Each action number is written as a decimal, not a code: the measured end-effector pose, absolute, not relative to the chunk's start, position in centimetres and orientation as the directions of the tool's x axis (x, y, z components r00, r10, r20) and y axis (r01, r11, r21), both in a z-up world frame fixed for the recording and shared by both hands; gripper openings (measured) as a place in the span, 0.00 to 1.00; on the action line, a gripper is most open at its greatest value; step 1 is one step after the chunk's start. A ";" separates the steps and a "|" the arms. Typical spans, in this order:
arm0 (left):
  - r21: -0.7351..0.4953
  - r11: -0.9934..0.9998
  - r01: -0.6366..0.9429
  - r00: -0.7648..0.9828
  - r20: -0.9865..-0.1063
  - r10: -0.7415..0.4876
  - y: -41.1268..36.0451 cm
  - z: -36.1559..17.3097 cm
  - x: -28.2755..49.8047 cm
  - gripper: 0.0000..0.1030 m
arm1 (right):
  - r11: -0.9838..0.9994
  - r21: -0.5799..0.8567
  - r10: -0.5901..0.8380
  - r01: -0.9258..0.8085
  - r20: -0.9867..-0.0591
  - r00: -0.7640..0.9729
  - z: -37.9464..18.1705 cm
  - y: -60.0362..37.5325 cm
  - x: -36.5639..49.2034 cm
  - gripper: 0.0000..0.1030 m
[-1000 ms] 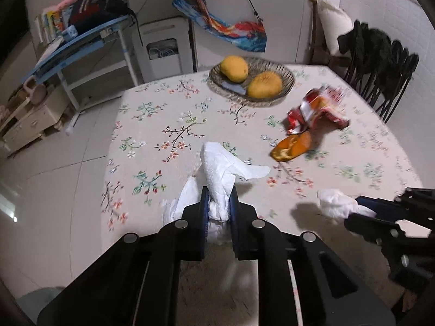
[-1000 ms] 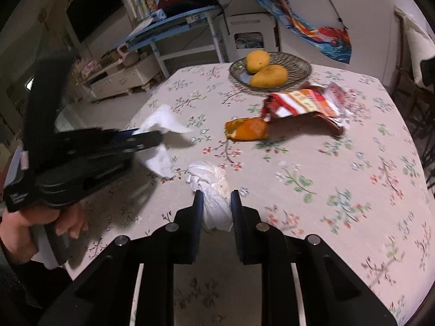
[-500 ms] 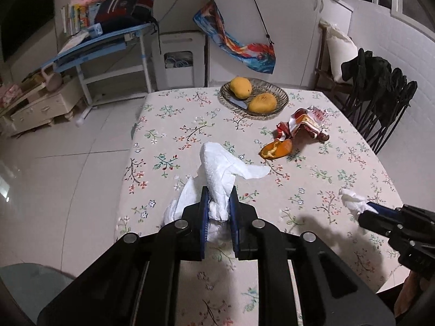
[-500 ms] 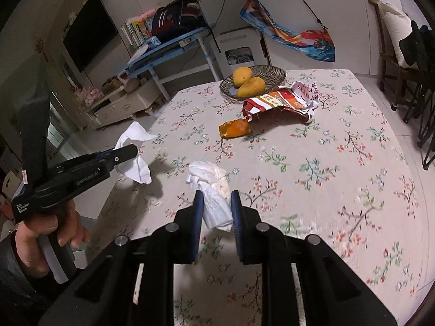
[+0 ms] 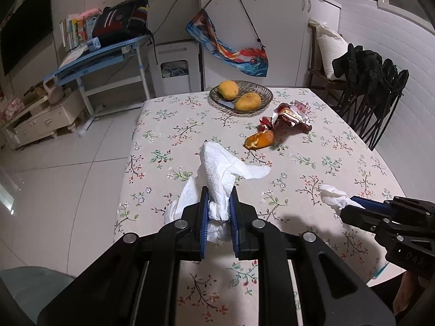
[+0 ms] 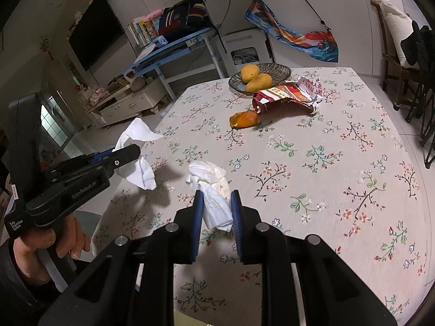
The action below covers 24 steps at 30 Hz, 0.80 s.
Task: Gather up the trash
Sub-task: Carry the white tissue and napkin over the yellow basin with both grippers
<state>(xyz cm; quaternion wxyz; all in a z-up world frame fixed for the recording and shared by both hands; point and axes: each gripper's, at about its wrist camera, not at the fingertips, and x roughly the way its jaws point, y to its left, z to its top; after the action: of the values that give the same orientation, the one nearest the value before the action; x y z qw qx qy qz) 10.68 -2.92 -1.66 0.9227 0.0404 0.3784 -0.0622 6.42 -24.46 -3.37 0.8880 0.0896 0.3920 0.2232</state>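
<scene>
Trash first: two white tissue wads, and you've got one in each claw. Your left claw (image 5: 218, 212) is clenched on the larger tissue (image 5: 220, 174), centre of the left wrist view, its loose flap trailing right; your right claw (image 6: 216, 212) is clenched on the smaller crumpled tissue (image 6: 214, 190), lower centre of the right wrist view. What changed: compared with a second ago both views have pulled back and up from the desk (image 5: 174, 135), more floor and room now show, and both tissues hang clear of the cloth instead of low over it. Grips look the same throughout. My read: pickup of these two is done and you're in the carry phase; no bin is visible in either view, so the drop spot can't be told. Left on the desk: the red-and-white snack wrapper (image 6: 285, 95) and the orange peel scrap (image 6: 243, 119), upper centre, just in front of the fruit bowl (image 6: 282, 70). Tissues look soft, thin, rumpled, with the big one's tails dangling, so they could snag or slip.
</scene>
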 end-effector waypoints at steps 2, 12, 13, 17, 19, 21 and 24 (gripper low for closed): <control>0.027 0.989 0.146 0.707 -0.702 -0.085 -3.0 -1.6 10.2 0.14 | 0.884 0.335 0.467 -0.326 -0.655 0.593 -3.4 -24.5 6.1 0.21; 0.024 0.989 0.144 0.711 -0.698 -0.087 -3.4 -1.8 9.1 0.14 | 0.879 0.341 0.477 -0.333 -0.653 0.588 -3.5 -24.5 4.3 0.21; 0.022 0.989 0.144 0.712 -0.697 -0.088 -3.5 -1.8 8.8 0.14 | 0.878 0.342 0.478 -0.334 -0.653 0.587 -3.6 -24.5 4.1 0.21; 0.016 0.989 0.145 0.716 -0.692 -0.094 -3.6 -1.9 7.3 0.14 | 0.876 0.346 0.481 -0.335 -0.653 0.585 -3.7 -24.5 3.1 0.21; 0.013 0.989 0.146 0.716 -0.692 -0.096 -3.5 -1.9 6.8 0.14 | 0.875 0.348 0.483 -0.337 -0.654 0.581 -3.8 -24.5 2.6 0.21; 0.009 0.989 0.146 0.716 -0.691 -0.099 -3.5 -2.0 6.0 0.14 | 0.874 0.348 0.485 -0.338 -0.656 0.578 -3.9 -24.4 1.9 0.21; 0.001 0.989 0.145 0.713 -0.693 -0.103 -3.4 -2.2 4.9 0.14 | 0.872 0.356 0.489 -0.335 -0.663 0.567 -4.5 -24.4 0.6 0.21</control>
<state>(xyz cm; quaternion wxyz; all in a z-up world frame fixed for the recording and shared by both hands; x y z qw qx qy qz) 4.93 -3.38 -2.17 0.9252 0.0277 0.3725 -0.0671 0.61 -24.45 -4.45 0.8800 0.0954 0.4021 0.2341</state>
